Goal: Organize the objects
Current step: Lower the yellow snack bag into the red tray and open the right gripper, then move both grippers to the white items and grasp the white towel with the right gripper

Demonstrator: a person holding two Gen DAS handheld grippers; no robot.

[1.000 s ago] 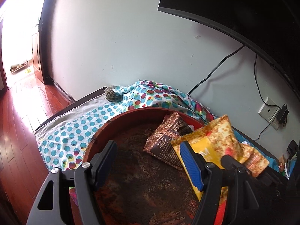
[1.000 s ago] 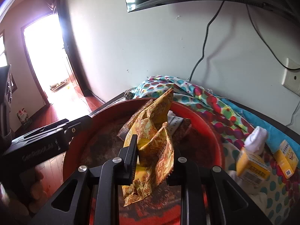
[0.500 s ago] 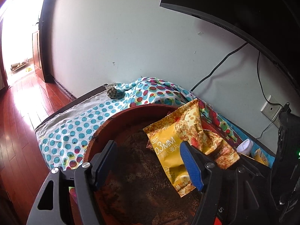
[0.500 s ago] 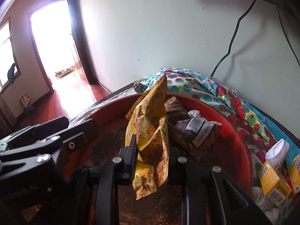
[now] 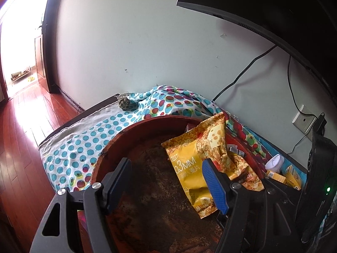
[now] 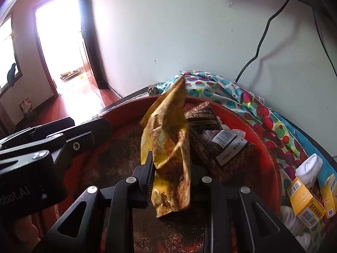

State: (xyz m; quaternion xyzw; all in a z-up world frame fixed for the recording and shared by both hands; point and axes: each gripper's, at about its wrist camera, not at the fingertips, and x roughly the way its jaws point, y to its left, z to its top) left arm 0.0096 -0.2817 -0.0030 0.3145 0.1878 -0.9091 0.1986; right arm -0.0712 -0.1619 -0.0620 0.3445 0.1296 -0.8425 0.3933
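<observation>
Right gripper [image 6: 171, 174] over the round red plastic basin [image 6: 271, 160], and the crinkled yellow foil snack bag [image 6: 168, 154] stands on edge between its black ridged fingers [image 6: 147, 175]. The jaws are parting now, only a little apart, with the bag's pinched middle still between the pads. The basin's flat floor is mottled brown and rough-looking, its rim smooth and rounded.

Left gripper [image 5: 168, 181] hangs over the basin's near edge, blue-padded fingers [image 5: 214, 185] spread wide, nothing between them.

Inside the basin, against the far-right wall, the right wrist view shows one glossy dark brown snack packet [image 6: 212, 139] with a white barcode label, lying flat beside the yellow bag. The left wrist view hides nearly all of that packet behind the yellow bag [image 5: 202, 160], but shows the bag's printed face, cheese pictures and large white lettering.

The basin sits on a polka-dot cloth [image 5: 88, 145], bunched into soft folds at the table's back edge. By the basin's right rim: two small yellow cardboard boxes [image 6: 303, 200] and one white ribbed plastic cap [image 6: 309, 166]. A small speckled ball [image 5: 124, 103] rests at the cloth's far edge.
</observation>
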